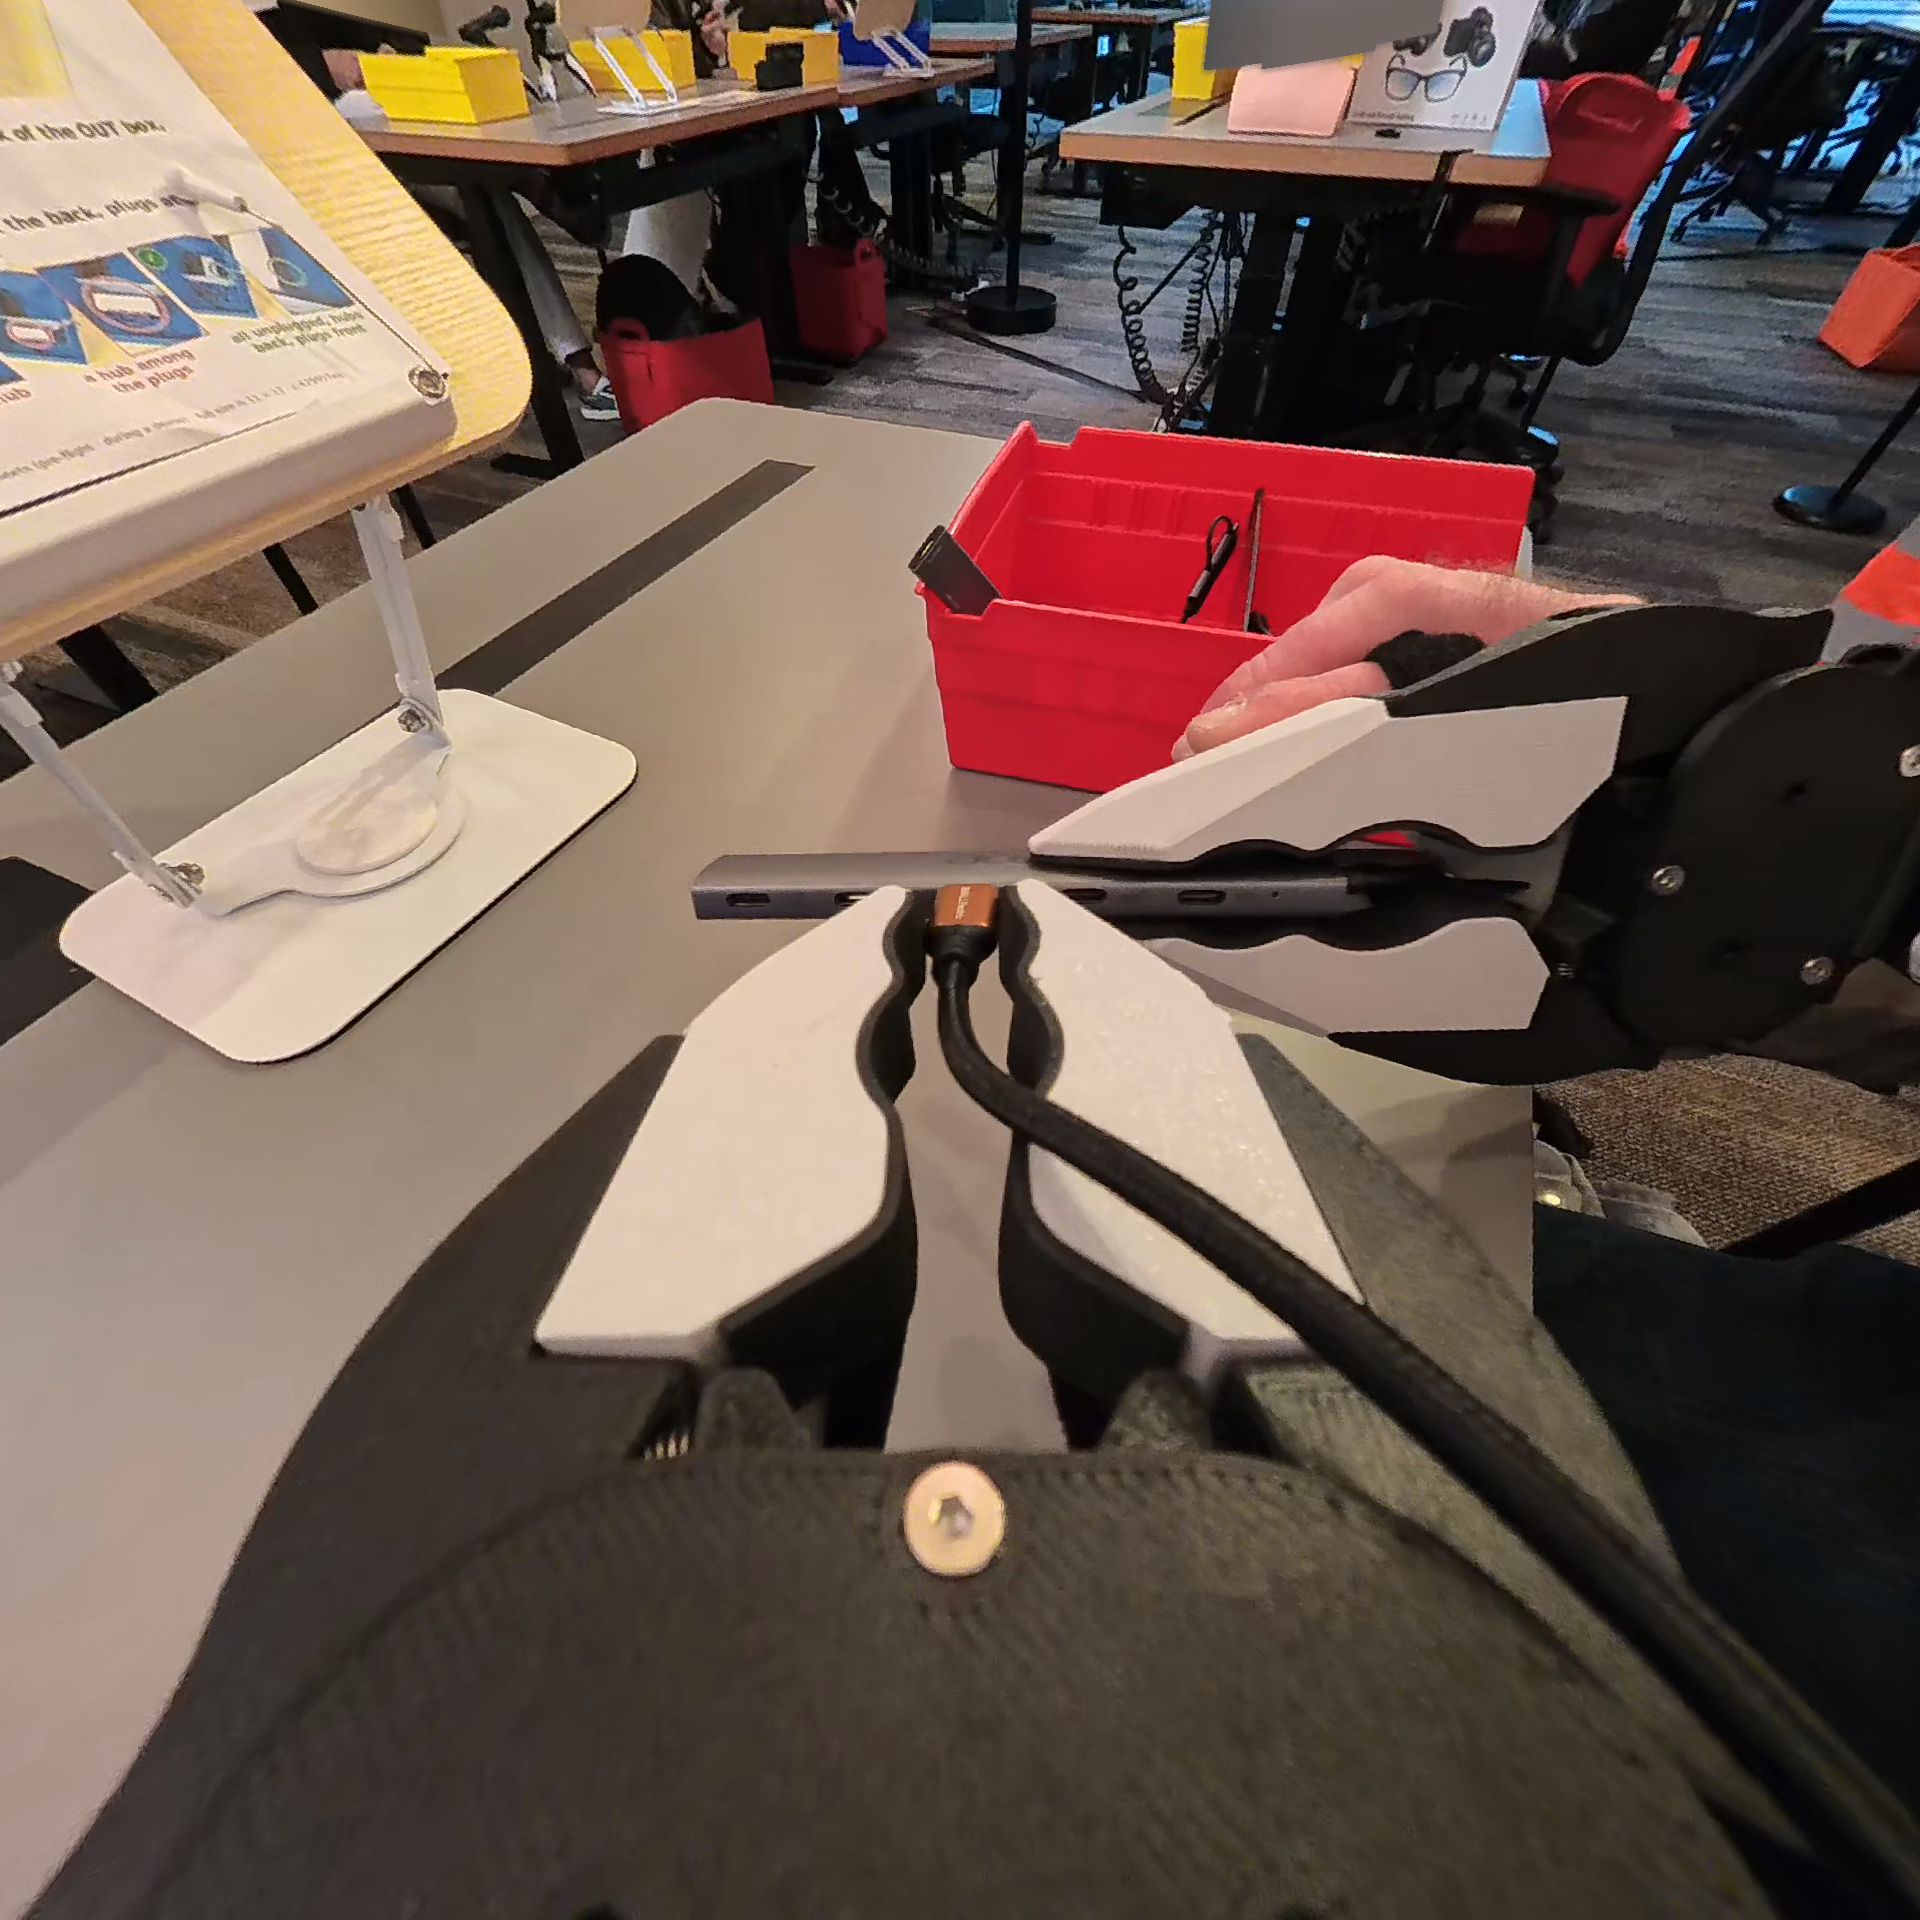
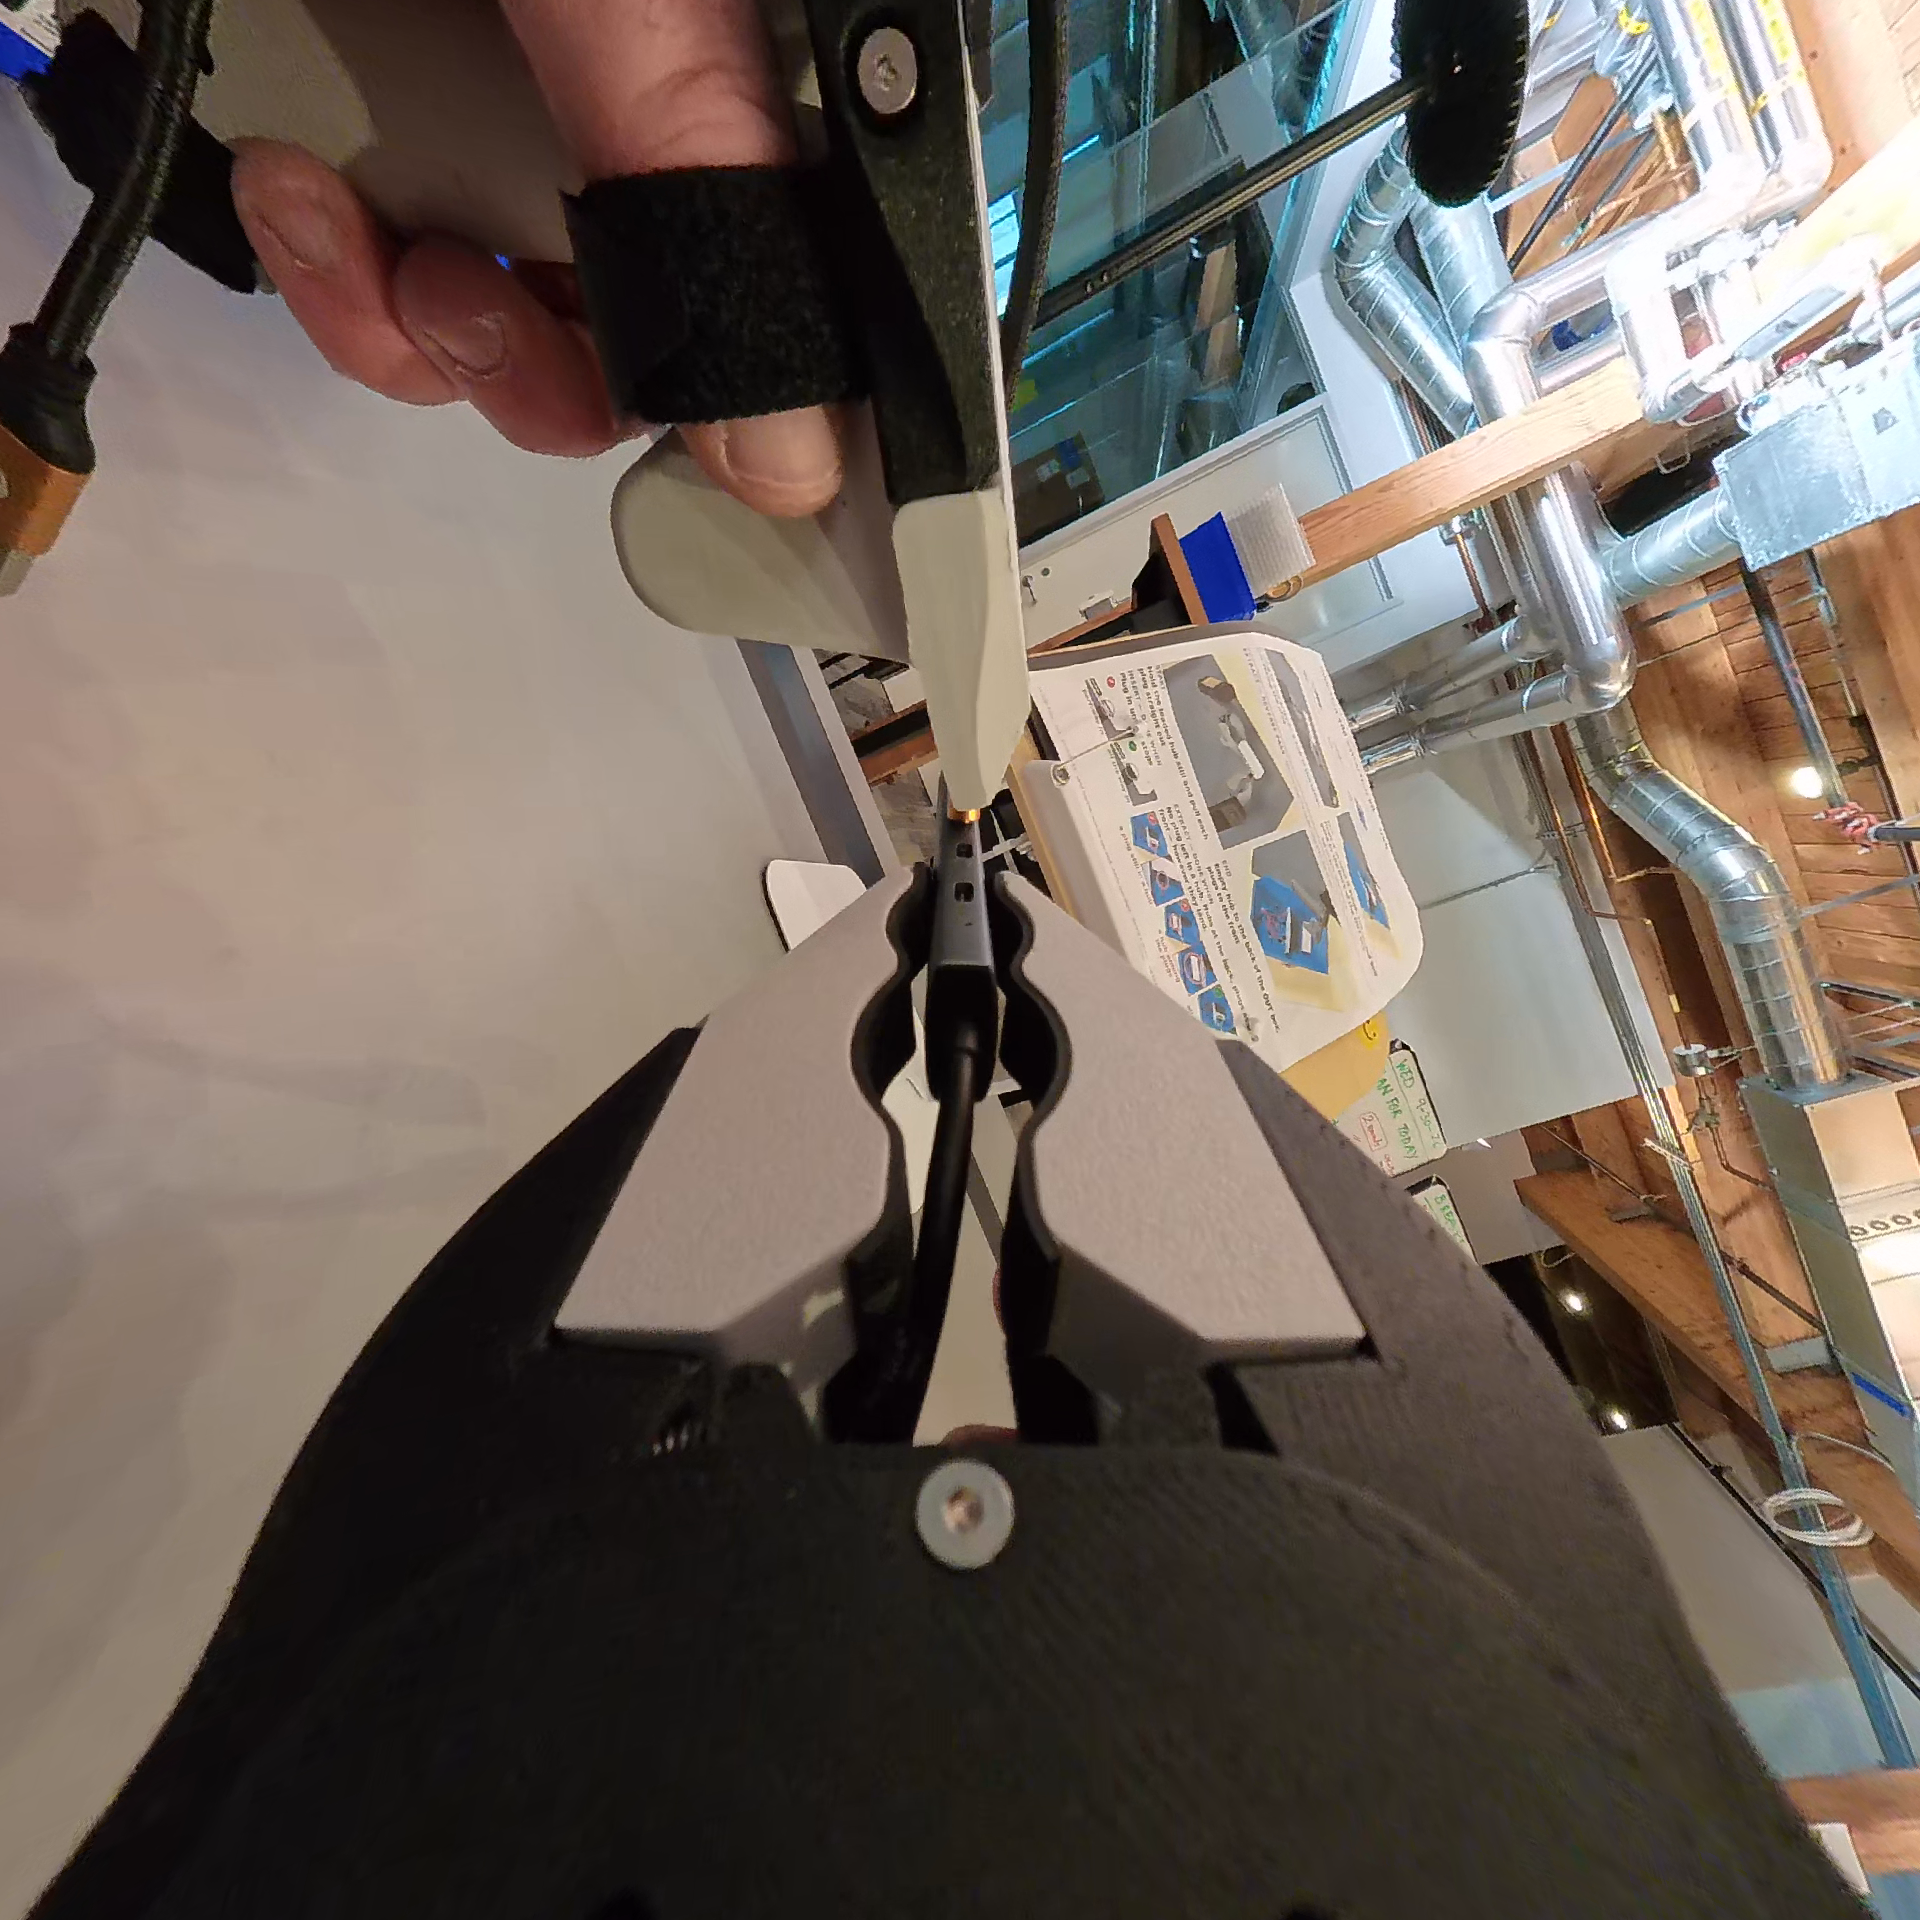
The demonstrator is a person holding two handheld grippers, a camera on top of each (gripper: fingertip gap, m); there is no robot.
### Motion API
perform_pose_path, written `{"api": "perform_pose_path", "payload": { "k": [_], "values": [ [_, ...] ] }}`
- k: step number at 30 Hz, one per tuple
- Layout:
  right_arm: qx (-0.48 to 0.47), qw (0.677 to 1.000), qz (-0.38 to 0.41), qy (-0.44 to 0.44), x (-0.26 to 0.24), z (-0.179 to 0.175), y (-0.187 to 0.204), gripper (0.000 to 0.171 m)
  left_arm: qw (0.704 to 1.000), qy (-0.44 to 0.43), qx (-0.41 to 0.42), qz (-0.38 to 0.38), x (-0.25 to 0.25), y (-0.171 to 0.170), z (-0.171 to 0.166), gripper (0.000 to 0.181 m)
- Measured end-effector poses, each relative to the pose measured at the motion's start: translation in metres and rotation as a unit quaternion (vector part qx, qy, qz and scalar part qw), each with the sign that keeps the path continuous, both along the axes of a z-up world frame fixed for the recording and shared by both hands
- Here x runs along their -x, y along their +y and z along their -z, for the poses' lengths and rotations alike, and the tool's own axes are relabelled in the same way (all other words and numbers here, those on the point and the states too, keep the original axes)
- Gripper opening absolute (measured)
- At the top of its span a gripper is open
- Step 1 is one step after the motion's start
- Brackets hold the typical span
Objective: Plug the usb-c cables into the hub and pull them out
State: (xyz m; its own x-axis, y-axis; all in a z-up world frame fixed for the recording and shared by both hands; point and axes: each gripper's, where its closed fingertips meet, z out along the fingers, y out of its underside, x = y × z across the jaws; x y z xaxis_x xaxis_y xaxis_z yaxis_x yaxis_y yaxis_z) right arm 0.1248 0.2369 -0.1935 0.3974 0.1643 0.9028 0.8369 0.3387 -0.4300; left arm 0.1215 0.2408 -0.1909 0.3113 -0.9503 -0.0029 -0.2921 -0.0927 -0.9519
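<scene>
A slim grey USB-C hub (image 1: pixel 790 883) is held flat, low over the grey table (image 1: pixel 312 1195). My right gripper (image 1: pixel 1101 896) comes in from the right, turned on its side, and is shut on the hub's right end. In the right wrist view my right gripper (image 2: pixel 961 894) clamps the hub (image 2: pixel 961 914), and the hub's own black lead (image 2: pixel 951 1132) runs back between the fingers. My left gripper (image 1: pixel 961 906) is shut on an orange USB-C plug (image 1: pixel 961 914) whose tip meets a port on the hub's front edge. Its black braided cable (image 1: pixel 1195 1216) trails back to the right.
A red bin (image 1: pixel 1081 707) holding a few small black items stands behind the hub. A white document stand (image 1: pixel 343 883) with an instruction sheet stands on the left. Another orange plug (image 2: pixel 31 499) on a black cable lies on the table. The table's right edge (image 1: pixel 1527 1164) is close.
</scene>
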Motion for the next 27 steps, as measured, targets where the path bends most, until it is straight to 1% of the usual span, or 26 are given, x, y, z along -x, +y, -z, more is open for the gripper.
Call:
{"api": "perform_pose_path", "payload": {
  "k": [5, 13, 18, 20, 22, 23, 25, 27],
  "values": [
    [0.005, 1.0, -0.003, 0.015, -0.002, -0.001, 0.0, 0.008, 1.0, -0.011, 0.005, -0.01, 0.001, 0.002, -0.003, 0.012],
    [0.022, 0.998, -0.018, 0.05, -0.009, -0.008, -0.008, 0.016, 0.998, -0.048, 0.03, -0.038, 0.014, 0.016, -0.011, 0.012],
    [0.014, 0.998, -0.025, 0.064, -0.011, -0.016, -0.015, 0.023, 0.995, -0.067, 0.058, -0.047, 0.016, 0.019, -0.01, 0.012],
    [0.018, 0.997, -0.035, 0.073, -0.01, -0.018, -0.019, 0.024, 0.994, -0.074, 0.064, -0.052, 0.017, 0.021, -0.01, 0.012],
    [0.042, 0.991, -0.055, 0.111, -0.011, -0.023, -0.024, 0.025, 0.993, -0.079, 0.065, -0.052, 0.018, 0.021, -0.011, 0.012],
    [0.062, 0.985, -0.072, 0.144, -0.011, -0.028, -0.027, 0.024, 0.993, -0.081, 0.064, -0.053, 0.02, 0.023, -0.013, 0.012],
    [0.109, 0.964, -0.105, 0.22, -0.016, -0.039, -0.033, 0.026, 0.993, -0.088, 0.06, -0.046, 0.023, 0.023, -0.017, 0.012],
    [0.155, 0.94, -0.125, 0.276, -0.022, -0.047, -0.033, 0.029, 0.993, -0.099, 0.06, -0.031, 0.025, 0.022, -0.023, 0.012]
  ]
}}
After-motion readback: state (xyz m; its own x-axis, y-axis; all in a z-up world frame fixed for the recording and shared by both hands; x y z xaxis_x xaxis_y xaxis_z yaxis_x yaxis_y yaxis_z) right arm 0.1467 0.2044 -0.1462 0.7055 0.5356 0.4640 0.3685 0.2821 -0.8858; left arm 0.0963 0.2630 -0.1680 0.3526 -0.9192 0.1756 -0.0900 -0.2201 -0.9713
